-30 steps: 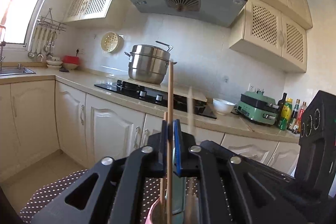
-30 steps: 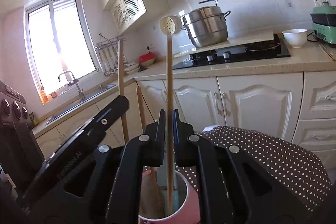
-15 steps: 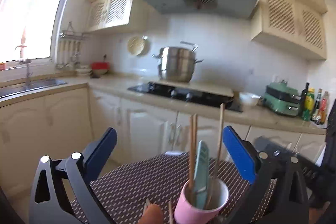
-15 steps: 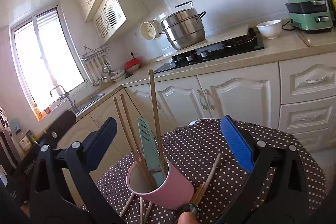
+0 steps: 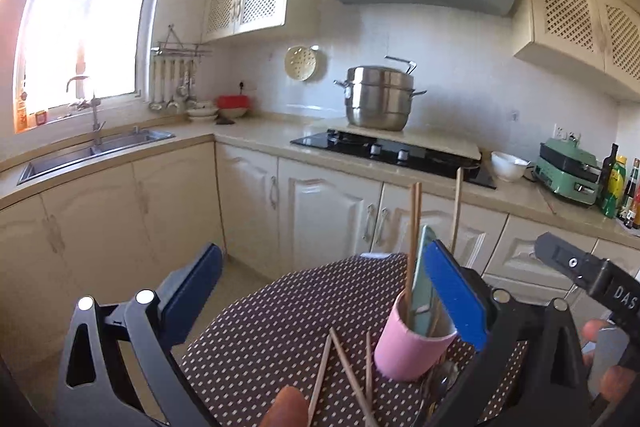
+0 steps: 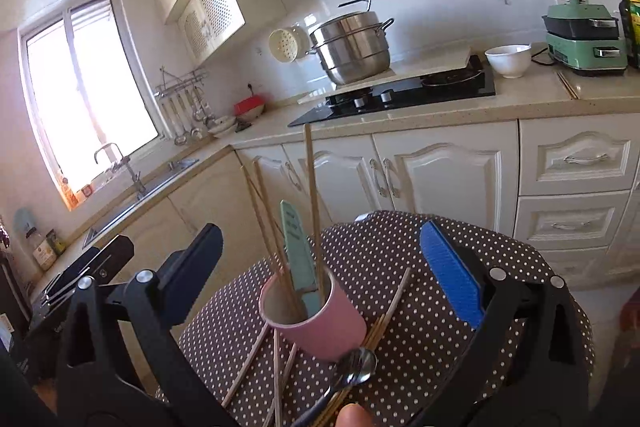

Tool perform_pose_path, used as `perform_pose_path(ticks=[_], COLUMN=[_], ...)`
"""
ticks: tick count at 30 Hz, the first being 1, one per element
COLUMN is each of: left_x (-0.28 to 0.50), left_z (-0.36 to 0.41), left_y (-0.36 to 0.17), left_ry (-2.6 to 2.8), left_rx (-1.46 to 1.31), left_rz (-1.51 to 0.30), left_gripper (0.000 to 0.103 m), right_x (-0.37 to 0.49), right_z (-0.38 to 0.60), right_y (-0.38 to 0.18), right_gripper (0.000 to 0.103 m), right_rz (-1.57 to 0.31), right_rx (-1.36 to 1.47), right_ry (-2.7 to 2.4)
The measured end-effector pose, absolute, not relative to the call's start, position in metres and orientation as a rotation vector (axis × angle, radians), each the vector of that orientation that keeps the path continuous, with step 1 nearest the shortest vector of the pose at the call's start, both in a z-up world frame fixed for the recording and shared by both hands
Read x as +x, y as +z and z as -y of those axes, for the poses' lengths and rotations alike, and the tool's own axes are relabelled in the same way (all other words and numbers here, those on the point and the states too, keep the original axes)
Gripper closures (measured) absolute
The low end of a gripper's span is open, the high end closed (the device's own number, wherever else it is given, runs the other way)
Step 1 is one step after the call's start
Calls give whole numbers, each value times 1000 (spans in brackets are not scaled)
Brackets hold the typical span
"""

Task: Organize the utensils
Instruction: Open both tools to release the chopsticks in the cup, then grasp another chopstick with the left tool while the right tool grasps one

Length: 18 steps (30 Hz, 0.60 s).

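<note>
Kitchen scene, seen from two handheld grippers above a small table covered with a brown polka-dot cloth (image 6: 420, 307). A pink cup (image 6: 320, 323) stands upright on the cloth; three wooden chopsticks (image 6: 312, 203) and a pale green flat utensil (image 6: 298, 255) are held upright inside it. Loose chopsticks (image 5: 344, 367) are scattered on the cloth just beside the cup, and a metal spoon (image 6: 360, 365) lies against the cup's near side.

A second ago, each gripper was closed on a single chopstick held upright over the cup. Both chopsticks are now seen in the cup, and neither gripper is holding anything. The left gripper (image 5: 320, 297) is spread wide, its jaws having just been opened, with nothing pressed between its blue pads; in its own view the cup is partly hidden behind the right-hand pad. The right gripper (image 6: 320, 267) is likewise spread wide, just opened, and the cup is framed between its fingers without being touched. Both grippers are seen farther back from the cup than before. A fingertip (image 6: 352, 415) is visible at the lower edge.
</note>
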State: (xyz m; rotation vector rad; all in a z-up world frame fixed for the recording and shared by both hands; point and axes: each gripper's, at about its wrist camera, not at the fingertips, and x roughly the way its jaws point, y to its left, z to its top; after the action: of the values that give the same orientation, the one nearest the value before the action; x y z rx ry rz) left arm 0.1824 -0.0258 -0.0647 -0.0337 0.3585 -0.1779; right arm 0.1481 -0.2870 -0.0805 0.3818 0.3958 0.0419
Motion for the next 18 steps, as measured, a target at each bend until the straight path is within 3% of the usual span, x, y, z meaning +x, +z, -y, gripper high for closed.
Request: perform_pose_path(ticks=[12,18], left_x=[174,191], left_z=[-2,-5], left_y=[-92,-138], left_ry=[-158,-164], left_rx=[18,138], left_rz=[-495,-668], left_gripper=[4,4], right_x=[147,156], right_z=[259,243], right_y=[-103,-135], right_gripper=[6,6], right_rz=[-608,-756], right_rx=[302,247], right_ry=[150,193])
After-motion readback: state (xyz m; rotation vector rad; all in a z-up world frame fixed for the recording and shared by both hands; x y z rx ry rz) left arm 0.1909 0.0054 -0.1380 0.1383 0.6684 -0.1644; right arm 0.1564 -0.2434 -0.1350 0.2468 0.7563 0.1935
